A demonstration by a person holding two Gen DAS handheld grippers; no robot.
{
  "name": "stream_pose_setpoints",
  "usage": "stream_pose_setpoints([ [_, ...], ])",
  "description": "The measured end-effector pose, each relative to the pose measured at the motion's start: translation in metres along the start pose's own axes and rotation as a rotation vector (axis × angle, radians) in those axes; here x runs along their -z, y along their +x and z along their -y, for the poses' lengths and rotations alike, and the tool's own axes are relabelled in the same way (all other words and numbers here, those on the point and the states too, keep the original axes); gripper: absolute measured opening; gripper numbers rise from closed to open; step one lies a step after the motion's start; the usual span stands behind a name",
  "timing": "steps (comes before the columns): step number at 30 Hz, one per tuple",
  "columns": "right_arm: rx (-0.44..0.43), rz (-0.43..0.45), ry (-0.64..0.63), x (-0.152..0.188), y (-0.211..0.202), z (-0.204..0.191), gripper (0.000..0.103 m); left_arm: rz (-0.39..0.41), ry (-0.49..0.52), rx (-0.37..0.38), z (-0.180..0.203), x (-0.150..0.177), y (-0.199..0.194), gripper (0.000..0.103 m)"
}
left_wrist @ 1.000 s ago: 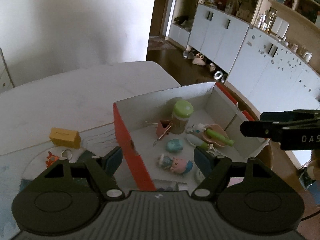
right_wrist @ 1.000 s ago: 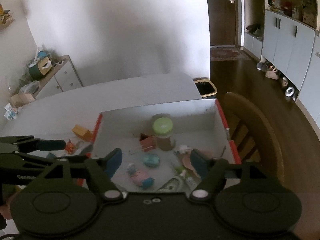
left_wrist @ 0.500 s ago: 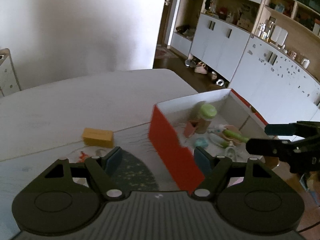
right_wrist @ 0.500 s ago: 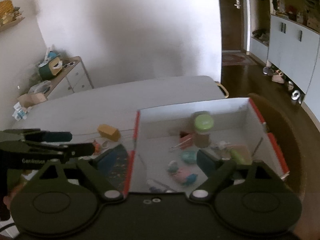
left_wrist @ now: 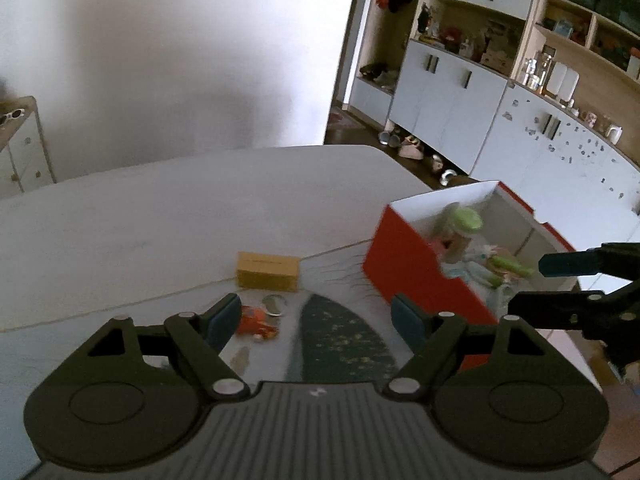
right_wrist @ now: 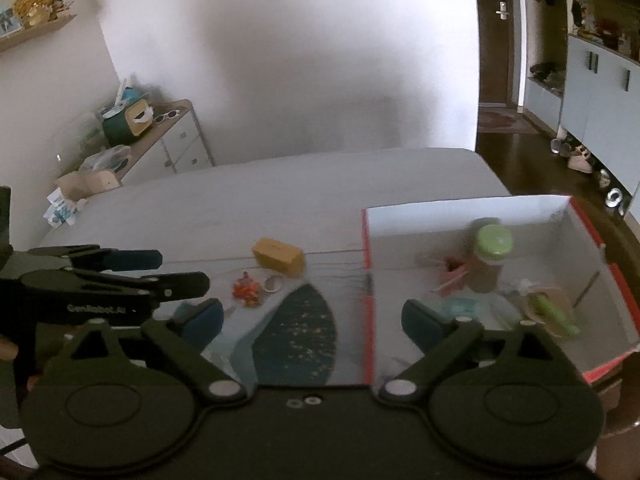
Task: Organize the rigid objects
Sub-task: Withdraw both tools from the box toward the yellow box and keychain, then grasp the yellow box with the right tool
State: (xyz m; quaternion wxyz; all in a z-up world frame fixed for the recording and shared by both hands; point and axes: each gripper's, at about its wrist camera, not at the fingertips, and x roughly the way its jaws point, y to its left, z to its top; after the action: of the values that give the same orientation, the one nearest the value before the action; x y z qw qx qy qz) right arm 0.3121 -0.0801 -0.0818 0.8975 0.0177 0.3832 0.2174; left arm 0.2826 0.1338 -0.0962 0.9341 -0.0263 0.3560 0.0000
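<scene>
Both hand-held grippers hung released over the counter (right_wrist: pixel 248 200), each with its jaws spread wide and nothing between them. From its own camera the left hand-held gripper (left_wrist: pixel 316 318) sat above a dark teal patch of the mat (left_wrist: pixel 340 340), with a small orange toy (left_wrist: pixel 256 322) just beside its left fingertip and a round metal disc (left_wrist: pixel 274 305) next to that toy. A yellow block (left_wrist: pixel 267 271) lay a little farther back on the counter, apart from both.

The right hand-held gripper (right_wrist: pixel 312 318) hovered near the red-walled box (right_wrist: pixel 367 264), its right fingertip over the box's near corner. Inside the box stood a jar with a green lid (right_wrist: pixel 493 254), upright near the back wall, beside a small pink item (right_wrist: pixel 454 270). A green stick-like piece (right_wrist: pixel 554 314) and some pale, blurred toys lay toward the box's right side; I could not make them out clearly. In that view the yellow block (right_wrist: pixel 278 258), orange toy (right_wrist: pixel 246 290) and disc (right_wrist: pixel 273 284) rested outside the box, to its left.
</scene>
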Motion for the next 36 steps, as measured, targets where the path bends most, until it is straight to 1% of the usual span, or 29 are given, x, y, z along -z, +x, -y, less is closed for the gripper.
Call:
stream_pose_setpoints([
  [3,-0.010,-0.007,-0.012,-0.004,0.011,-0.013,0.100,0.011,0.009,-0.029,-0.013,0.004,0.006,0.083],
  [7,-0.015,-0.009,-0.029,-0.012,0.028,-0.028,0.102,0.012,0.000,-0.037,-0.032,0.011,0.016,0.083],
  [10,-0.010,-0.011,-0.045,-0.020,0.043,-0.038,0.102,0.026,0.023,-0.051,-0.040,0.016,0.023,0.083],
  [12,-0.006,-0.017,-0.054,-0.026,0.053,-0.043,0.102,0.023,0.034,-0.050,-0.046,0.019,0.029,0.083],
  [16,-0.002,-0.041,-0.069,-0.036,0.075,-0.049,0.102,0.004,0.031,-0.017,-0.053,0.023,0.045,0.083],
  [21,0.018,-0.080,-0.094,-0.044,0.104,-0.053,0.102,-0.023,0.056,0.022,-0.055,0.027,0.068,0.083],
  [23,0.019,-0.083,-0.101,-0.047,0.114,-0.054,0.102,-0.028,0.065,0.043,-0.057,0.028,0.076,0.083],
  [27,0.003,-0.093,-0.152,-0.053,0.133,-0.060,0.102,-0.045,0.070,0.059,-0.061,0.030,0.095,0.083],
  [30,-0.022,-0.126,-0.181,-0.059,0.150,-0.064,0.102,-0.057,0.062,0.070,-0.065,0.031,0.106,0.083],
  [32,-0.017,-0.152,-0.208,-0.062,0.162,-0.067,0.101,-0.057,0.072,0.067,-0.065,0.032,0.111,0.083],
  [36,-0.007,-0.196,-0.232,-0.068,0.182,-0.066,0.099,-0.058,0.080,0.087,-0.067,0.034,0.121,0.083],
])
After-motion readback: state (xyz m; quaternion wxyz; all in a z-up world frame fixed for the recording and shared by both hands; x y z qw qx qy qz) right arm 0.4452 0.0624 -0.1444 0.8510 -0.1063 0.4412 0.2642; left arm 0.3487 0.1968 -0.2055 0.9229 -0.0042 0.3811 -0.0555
